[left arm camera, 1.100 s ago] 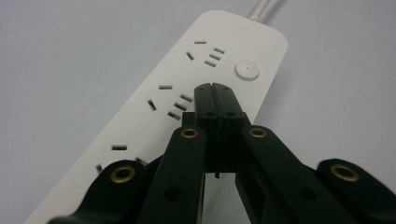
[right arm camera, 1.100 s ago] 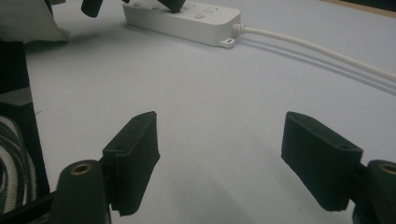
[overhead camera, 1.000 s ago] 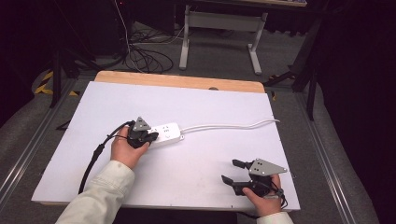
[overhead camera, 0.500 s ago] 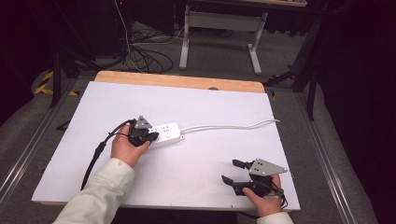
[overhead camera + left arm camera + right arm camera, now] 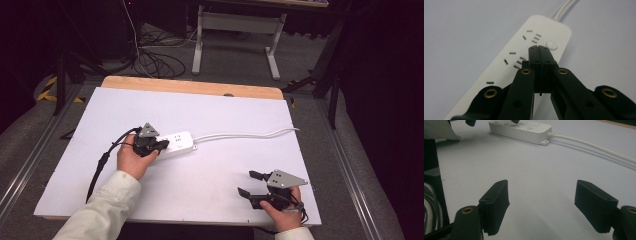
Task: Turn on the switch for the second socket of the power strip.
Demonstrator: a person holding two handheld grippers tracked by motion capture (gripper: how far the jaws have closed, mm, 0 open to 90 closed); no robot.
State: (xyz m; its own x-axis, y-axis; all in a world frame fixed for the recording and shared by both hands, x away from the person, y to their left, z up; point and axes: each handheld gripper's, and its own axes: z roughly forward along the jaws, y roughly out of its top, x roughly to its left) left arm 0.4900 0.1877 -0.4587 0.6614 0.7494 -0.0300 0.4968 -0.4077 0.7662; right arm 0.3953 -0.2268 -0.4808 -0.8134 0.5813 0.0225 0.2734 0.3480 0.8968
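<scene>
right gripper (image 5: 246,184) sits at the near right corner of the desk (image 5: 225,120), jaws spread wide, nothing between them, idle. left gripper (image 5: 539,48) is farther in, left of centre, jaws pressed together with nothing between them, tips down on top of the power strip (image 5: 175,142), just short of its round button (image 5: 552,44). strip lies flat on the white desk, sockets up. looks like the step is pressing the button: slide the shut tips a touch forward onto it, push straight down, keep it vertical so the strip doesn't skid or tip. white cord (image 5: 250,133) runs from the strip's right end toward the far right edge, clear of both grippers. nothing blocks the press. beyond the desk, floor cables (image 5: 150,60) and a stand (image 5: 235,30).
</scene>
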